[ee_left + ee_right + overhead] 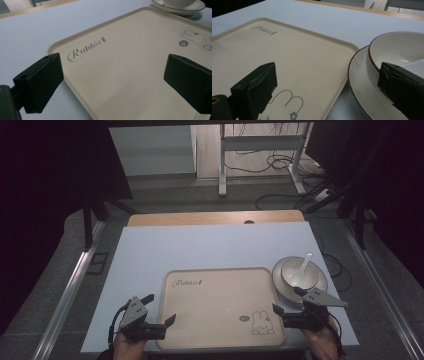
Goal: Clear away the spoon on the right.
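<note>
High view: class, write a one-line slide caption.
Open left tongs and right tongs flank an empty tray; bowl with spoon beside it.

We see the beige rectangular plastic tray (220,305) lying on the pale blue tabletop (200,247), toward its near edge. Just beside the tray's far right corner sits the white ceramic plate (320,287); on it stands the white ceramic bowl (292,270), with the white spoon (303,264) in it. The left hand-held gripper (161,311) is at the tray's near left edge, the right hand-held gripper (289,306) between tray and plate.
</note>
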The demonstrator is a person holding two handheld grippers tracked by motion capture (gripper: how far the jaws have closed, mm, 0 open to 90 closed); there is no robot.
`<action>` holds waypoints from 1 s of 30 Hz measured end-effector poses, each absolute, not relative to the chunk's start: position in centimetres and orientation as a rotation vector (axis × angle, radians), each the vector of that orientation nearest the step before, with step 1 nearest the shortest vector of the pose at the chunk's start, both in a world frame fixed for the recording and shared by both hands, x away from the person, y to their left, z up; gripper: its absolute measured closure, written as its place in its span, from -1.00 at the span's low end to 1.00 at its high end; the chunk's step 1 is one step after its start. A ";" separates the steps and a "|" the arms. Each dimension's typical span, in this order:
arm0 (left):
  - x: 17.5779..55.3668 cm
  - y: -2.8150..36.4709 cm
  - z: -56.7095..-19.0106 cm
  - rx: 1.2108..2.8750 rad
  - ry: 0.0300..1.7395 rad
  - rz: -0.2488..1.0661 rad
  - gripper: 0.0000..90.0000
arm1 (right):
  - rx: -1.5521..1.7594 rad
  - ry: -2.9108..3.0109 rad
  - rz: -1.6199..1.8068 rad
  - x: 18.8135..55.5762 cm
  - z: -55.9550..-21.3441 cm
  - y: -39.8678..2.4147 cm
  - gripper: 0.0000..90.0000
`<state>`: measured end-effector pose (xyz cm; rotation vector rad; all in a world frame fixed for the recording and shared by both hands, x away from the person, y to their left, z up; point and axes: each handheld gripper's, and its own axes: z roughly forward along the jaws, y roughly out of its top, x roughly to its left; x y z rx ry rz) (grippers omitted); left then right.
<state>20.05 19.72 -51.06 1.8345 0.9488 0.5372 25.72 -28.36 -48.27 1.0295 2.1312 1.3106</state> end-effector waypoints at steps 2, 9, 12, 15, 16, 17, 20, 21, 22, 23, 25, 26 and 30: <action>20.1 19.8 -51.1 1.828 0.957 0.534 -0.94 | 1.017 2.142 1.310 25.7 -48.4 -28.2 -0.94; 20.1 20.1 -51.1 1.812 0.974 0.534 -0.95 | 1.000 2.165 1.285 25.8 -48.7 -27.8 -0.95; 20.1 20.1 -51.1 1.814 0.974 0.537 -0.95 | 0.997 2.169 1.278 25.8 -48.8 -27.8 -0.96; 20.1 20.1 -51.1 1.812 0.976 0.539 -0.95 | 0.999 2.172 1.281 25.9 -48.8 -27.7 -0.97; 20.1 20.1 -51.1 1.811 0.977 0.539 -0.95 | 0.999 2.173 1.279 25.9 -48.8 -27.7 -0.97; 20.1 20.1 -51.1 1.811 0.977 0.539 -0.95 | 0.999 2.175 1.276 25.9 -48.8 -27.7 -0.97; 20.1 20.1 -51.1 1.811 0.978 0.541 -0.95 | 1.004 2.179 1.275 25.9 -48.8 -27.7 -0.97; 20.1 20.1 -51.1 1.811 0.978 0.541 -0.95 | 1.009 2.182 1.275 25.9 -48.8 -27.7 -0.97; 20.1 20.1 -51.1 1.810 0.979 0.541 -0.95 | 1.009 2.183 1.274 25.9 -48.8 -27.7 -0.97; 20.1 20.1 -51.1 1.810 0.979 0.541 -0.95 | 1.010 2.184 1.273 25.9 -48.8 -27.7 -0.97; 20.1 20.2 -51.1 1.809 0.979 0.541 -0.95 | 1.011 2.185 1.272 25.9 -48.7 -27.8 -0.97; 20.1 20.2 -51.1 1.809 0.980 0.541 -0.95 | 1.015 2.188 1.271 25.9 -48.7 -27.8 -0.97; 20.1 20.2 -51.1 1.807 0.981 0.538 -0.95 | 1.033 2.187 1.264 25.9 -48.4 -28.0 -0.97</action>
